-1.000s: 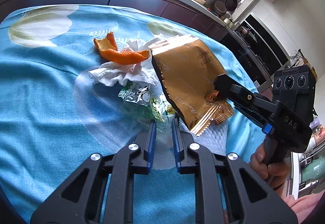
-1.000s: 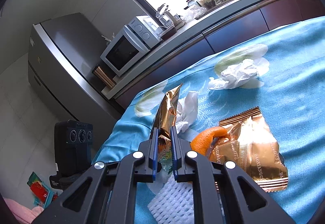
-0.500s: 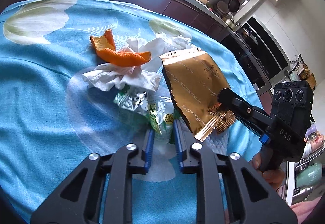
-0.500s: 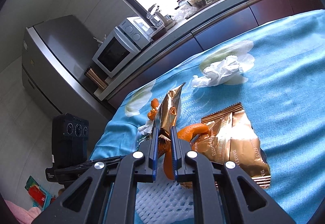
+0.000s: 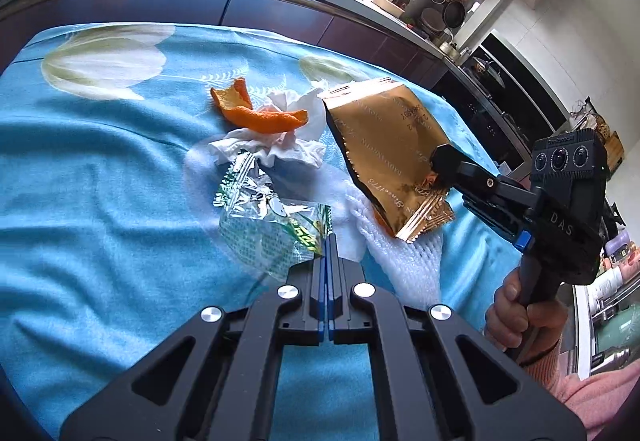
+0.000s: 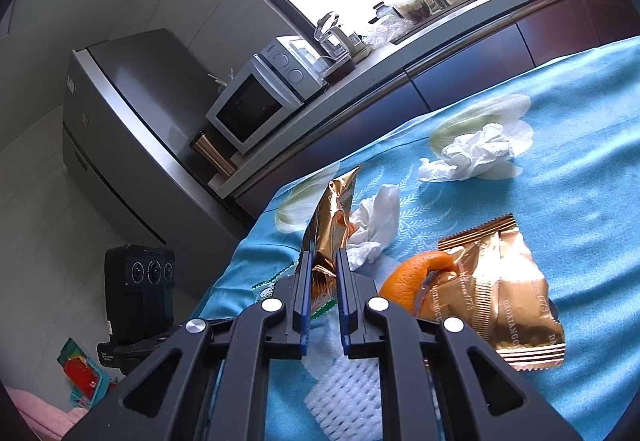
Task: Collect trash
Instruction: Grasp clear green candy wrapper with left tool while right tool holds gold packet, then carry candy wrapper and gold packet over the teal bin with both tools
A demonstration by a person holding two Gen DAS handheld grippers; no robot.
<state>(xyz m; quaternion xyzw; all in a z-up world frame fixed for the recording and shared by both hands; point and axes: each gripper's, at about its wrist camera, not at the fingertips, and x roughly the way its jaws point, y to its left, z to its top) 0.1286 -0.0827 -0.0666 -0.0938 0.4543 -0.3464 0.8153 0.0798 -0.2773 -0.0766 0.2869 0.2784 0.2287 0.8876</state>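
My left claw (image 5: 327, 241) is pressed together, pinching the corner of a clear green wrapper (image 5: 268, 225) lying on the blue-clothed desk (image 5: 80, 181). My right claw (image 6: 322, 261) pinches a gold wrapper (image 5: 384, 145) upright, just beyond the green wrapper. Crumpled tissue (image 5: 280, 145) and orange peel (image 5: 256, 113) lie behind the green wrapper.

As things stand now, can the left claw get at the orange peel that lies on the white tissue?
Probably not yet. The left claw is shut on the clear green wrapper, so it has no free grip. The orange peel lies uncovered on the white tissue, beyond that wrapper; the path looks open once the wrapper is dropped.
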